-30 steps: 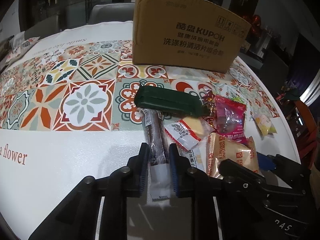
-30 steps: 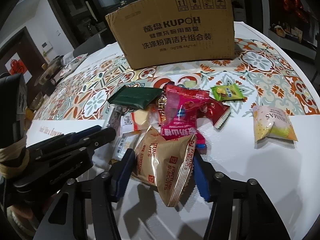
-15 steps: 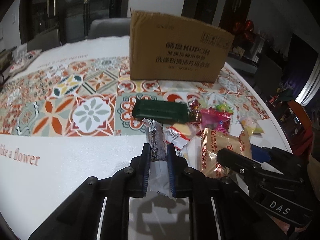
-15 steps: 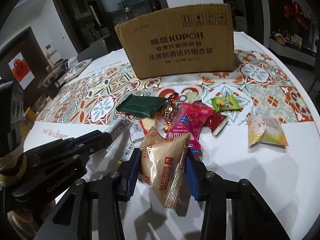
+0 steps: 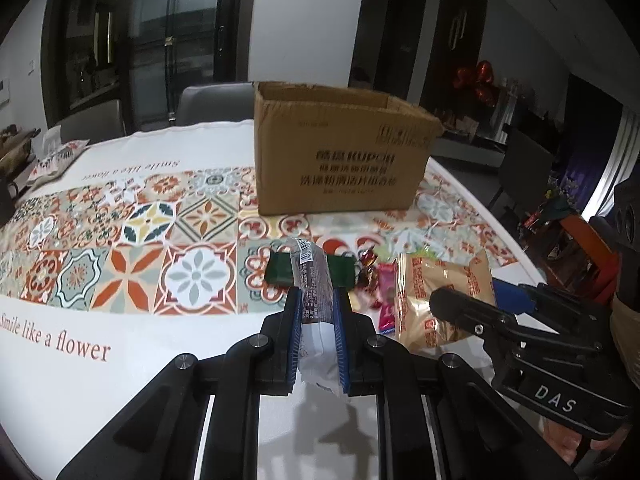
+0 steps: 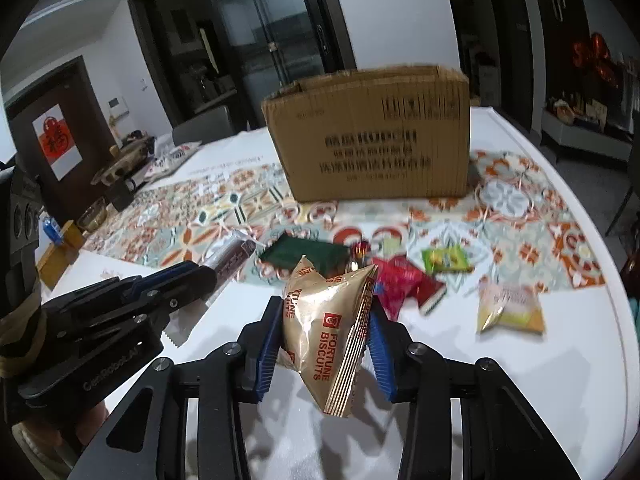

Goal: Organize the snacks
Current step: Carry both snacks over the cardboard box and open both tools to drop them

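The gold snack bag [image 6: 324, 320] reads "FORTUNE BISCUITS". The tablecloth [image 5: 120, 360] says "Smile like a flower" along its near edge and again at its far edge. The cardboard box [image 5: 340, 164] reads "KUPOH" above blurred Chinese lines; "DAS" stands on the right gripper [image 5: 556, 392].

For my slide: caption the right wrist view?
Right gripper clamps a biscuit pack above the table, facing the box.

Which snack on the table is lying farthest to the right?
The pale yellow packet. It lies alone on the white cloth, right of the green packet and red packets, apart from the pile.
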{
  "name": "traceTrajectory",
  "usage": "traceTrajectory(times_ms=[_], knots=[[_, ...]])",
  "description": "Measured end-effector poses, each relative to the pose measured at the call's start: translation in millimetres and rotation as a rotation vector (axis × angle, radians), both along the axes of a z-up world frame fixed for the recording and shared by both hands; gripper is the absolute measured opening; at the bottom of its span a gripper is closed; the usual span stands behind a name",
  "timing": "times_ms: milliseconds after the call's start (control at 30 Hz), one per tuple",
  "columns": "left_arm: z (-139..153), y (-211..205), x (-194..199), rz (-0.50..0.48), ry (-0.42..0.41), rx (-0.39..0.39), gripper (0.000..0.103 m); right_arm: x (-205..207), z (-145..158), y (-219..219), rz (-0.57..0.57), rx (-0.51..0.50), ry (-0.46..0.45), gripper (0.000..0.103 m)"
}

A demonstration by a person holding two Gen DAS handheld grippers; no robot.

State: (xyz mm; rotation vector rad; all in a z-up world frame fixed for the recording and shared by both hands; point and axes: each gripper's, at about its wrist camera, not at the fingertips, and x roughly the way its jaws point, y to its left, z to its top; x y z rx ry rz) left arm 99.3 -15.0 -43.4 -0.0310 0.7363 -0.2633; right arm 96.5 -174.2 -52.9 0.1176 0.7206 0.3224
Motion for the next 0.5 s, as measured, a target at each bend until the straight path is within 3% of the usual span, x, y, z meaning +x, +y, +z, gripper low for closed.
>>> traceTrajectory(times_ms=[500], knots=[[50.2, -16.9, 35.0, -0.002, -0.149, 0.033, 0.016, 39.3, 54.5, -14.8, -0.049, 0.017, -0.163, 0.041]])
